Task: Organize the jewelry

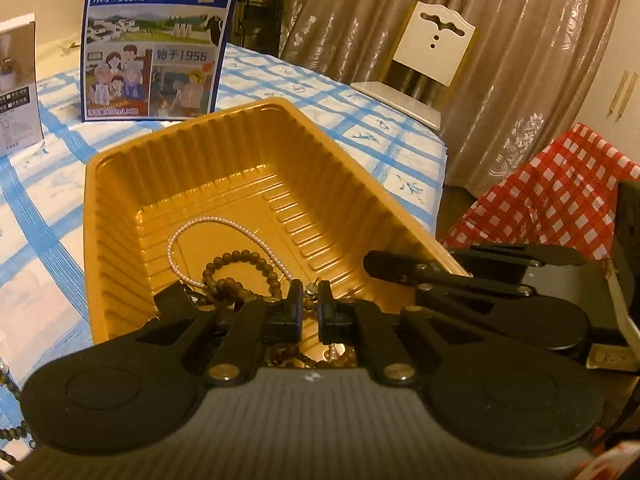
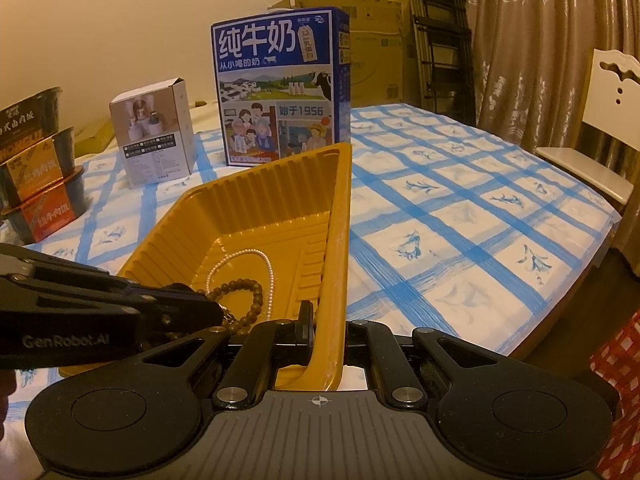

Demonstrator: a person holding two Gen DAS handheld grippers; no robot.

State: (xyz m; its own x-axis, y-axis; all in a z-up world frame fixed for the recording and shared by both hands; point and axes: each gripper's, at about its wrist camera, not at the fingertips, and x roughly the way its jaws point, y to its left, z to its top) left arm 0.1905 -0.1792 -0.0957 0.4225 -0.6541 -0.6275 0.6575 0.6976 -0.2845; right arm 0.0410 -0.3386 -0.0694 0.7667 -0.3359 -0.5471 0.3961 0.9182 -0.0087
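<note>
The right gripper (image 2: pixel 326 330) pinched the ribbed gold plastic tray's (image 2: pixel 256 200) near edge. Above the tray, the left gripper (image 1: pixel 309 305) gripped a tiny silver charm (image 1: pixel 311 290). The back of the tray was bare.

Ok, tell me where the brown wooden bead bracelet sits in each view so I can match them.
Left wrist: brown wooden bead bracelet lies low centre, on the floor of the ribbed gold plastic tray, just beyond the tool tips.
Right wrist: bracelet lies left of centre, low in the tilted tray.
Shared landmark: the white pearl strand looping just behind it; the blue milk carton beyond the tray.
</note>
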